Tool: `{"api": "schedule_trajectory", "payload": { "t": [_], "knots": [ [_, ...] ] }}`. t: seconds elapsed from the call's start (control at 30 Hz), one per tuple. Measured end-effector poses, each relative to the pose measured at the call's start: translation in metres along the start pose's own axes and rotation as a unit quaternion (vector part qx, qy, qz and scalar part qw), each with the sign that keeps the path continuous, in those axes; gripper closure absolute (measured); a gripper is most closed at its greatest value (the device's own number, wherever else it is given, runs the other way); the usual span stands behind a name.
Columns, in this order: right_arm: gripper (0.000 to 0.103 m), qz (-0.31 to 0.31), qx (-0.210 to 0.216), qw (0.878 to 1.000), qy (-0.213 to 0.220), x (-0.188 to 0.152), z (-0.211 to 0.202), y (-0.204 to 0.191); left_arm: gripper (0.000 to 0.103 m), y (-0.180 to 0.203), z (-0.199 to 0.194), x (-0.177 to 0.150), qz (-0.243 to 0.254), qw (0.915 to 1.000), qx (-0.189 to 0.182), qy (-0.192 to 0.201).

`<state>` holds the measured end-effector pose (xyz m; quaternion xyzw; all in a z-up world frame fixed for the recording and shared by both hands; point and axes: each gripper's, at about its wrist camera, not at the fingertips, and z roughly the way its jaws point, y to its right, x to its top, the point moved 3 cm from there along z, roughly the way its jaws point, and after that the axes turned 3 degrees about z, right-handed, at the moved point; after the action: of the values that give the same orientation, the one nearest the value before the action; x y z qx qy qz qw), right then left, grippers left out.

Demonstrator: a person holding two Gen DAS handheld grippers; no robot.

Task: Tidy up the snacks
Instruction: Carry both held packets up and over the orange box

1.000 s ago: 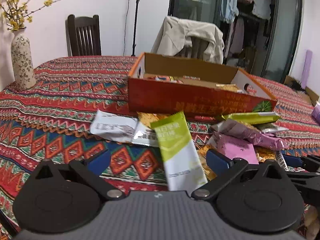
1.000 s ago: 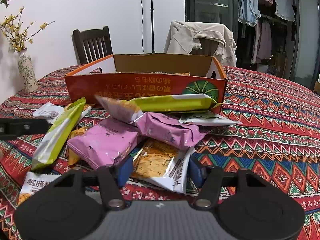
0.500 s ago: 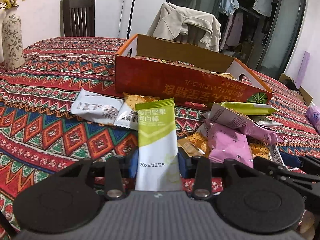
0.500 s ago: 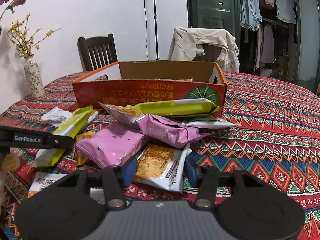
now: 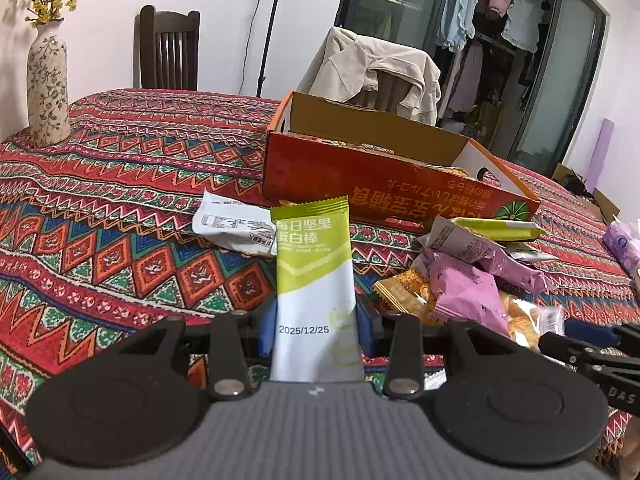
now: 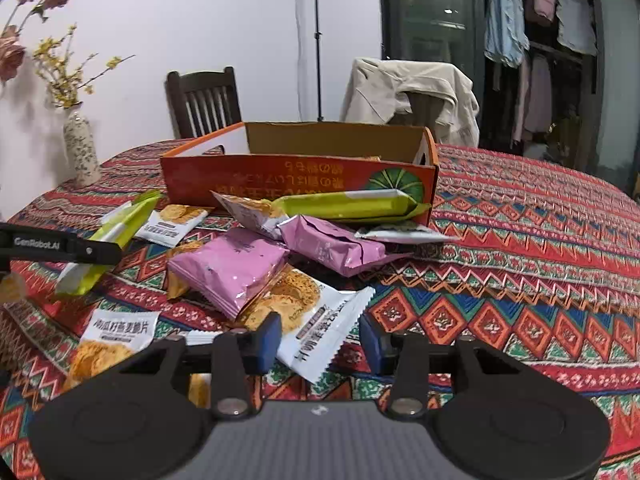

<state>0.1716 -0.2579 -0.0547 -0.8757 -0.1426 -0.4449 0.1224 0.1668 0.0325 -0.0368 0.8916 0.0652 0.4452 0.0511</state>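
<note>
A: What do the left tongs [image 5: 316,330] have?

B: They are clenched on the bar [image 5: 313,280], a green-and-white wrapper pinched across its lower half. It stands up from between the pads, lifted off the cloth [image 5: 120,208].

A: And the right tongs [image 6: 318,340]?

B: Their pads sit on either side of the cracker pack [image 6: 320,324], which lies flat on the cloth with one corner between them. A gap shows on the right side, so I judge them released, not yet gripping.

A: How will that pack handle?

B: Light and crinkly, probably slick film with brittle crackers inside. I'd take it by the flat sealed edge nearest the tongs and squeeze gently.

A: What lies beyond?

B: Just ahead of the right tongs, a pink bag [image 6: 228,264] rests on the pack's far end, so pulling may drag it. Past that are a second pink bag [image 6: 332,244] and a long green bar [image 6: 348,204], leaning against the box [image 6: 280,180].

A: So the box is the goal?

B: Likely. It stands open, farthest from both tongs, with some snacks already inside.
</note>
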Motion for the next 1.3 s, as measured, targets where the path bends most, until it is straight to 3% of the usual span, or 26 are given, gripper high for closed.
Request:
{"api": "schedule_trajectory", "payload": {
  "t": [0.17,0.37,0.57,0.63,0.7,0.8,0.9,1.3],
  "knots": [
    [0.032,-0.049,0.011,0.999,-0.006,0.009,-0.003,-0.006,0.063,-0.003,-0.007,-0.003,-0.002,1.0,-0.008,0.004],
    [0.031,-0.123,0.016,0.99,-0.059,0.011,0.026,-0.023,0.063,-0.008,-0.017,-0.007,0.002,0.9999,-0.009,0.011],
    [0.029,-0.149,0.025,0.986,-0.064,0.022,0.042,-0.028,0.063,-0.017,-0.023,-0.009,-0.005,0.9998,-0.009,0.015],
    [0.031,-0.115,0.045,0.99,-0.074,0.026,0.049,-0.022,0.063,-0.02,-0.025,-0.01,-0.008,0.9998,-0.01,0.015],
    [0.042,-0.074,0.074,0.991,-0.082,0.026,0.052,-0.013,0.063,-0.022,-0.025,-0.011,-0.01,0.9998,-0.012,0.015],
    [0.054,-0.063,0.071,0.993,-0.071,0.023,0.049,-0.009,0.063,-0.025,-0.026,-0.011,-0.011,0.9998,-0.013,0.014],
    [0.059,-0.052,0.068,0.994,-0.062,0.018,0.039,-0.009,0.063,-0.026,-0.027,-0.01,-0.011,0.9997,-0.014,0.016],
    [0.062,-0.022,0.061,0.998,0.014,0.028,-0.01,-0.012,0.063,-0.01,-0.038,0.007,0.019,0.9983,-0.023,0.049]
  ]
}}
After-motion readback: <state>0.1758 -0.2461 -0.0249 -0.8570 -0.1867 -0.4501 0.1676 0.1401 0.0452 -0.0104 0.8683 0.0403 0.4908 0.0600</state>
